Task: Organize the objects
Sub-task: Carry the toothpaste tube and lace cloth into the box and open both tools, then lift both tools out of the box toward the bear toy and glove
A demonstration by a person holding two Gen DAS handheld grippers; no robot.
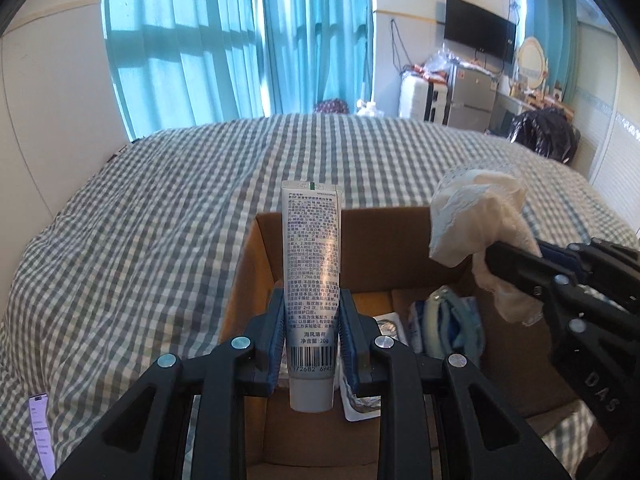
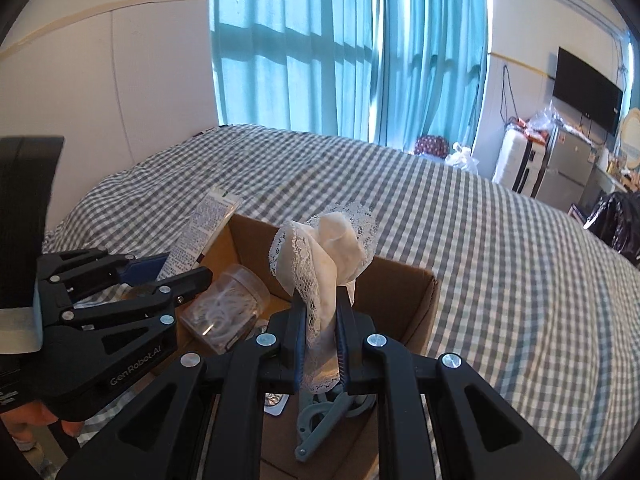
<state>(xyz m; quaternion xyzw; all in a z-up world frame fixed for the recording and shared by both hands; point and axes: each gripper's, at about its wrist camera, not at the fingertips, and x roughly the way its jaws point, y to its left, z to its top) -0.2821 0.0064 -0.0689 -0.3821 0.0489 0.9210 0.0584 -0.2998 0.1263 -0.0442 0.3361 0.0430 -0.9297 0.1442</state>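
Note:
My left gripper (image 1: pixel 312 300) is shut on a silver toothpaste tube (image 1: pixel 311 264), held upright with its cap down, above the open cardboard box (image 1: pixel 256 264). My right gripper (image 2: pixel 320 304) is shut on a white lace cloth (image 2: pixel 324 248), also above the box (image 2: pixel 404 280). The cloth (image 1: pixel 480 216) and right gripper (image 1: pixel 516 258) show at the right of the left wrist view. The left gripper (image 2: pixel 176 268) with the tube (image 2: pixel 204 228) shows at the left of the right wrist view.
The box sits on a bed with a grey checked cover (image 1: pixel 140 208). Inside lie a clear jar (image 2: pixel 224 308), a blue clip (image 2: pixel 320 420), a blue and white packet (image 1: pixel 444 320) and a blister pack (image 1: pixel 360 404). A phone (image 1: pixel 40 432) lies at left.

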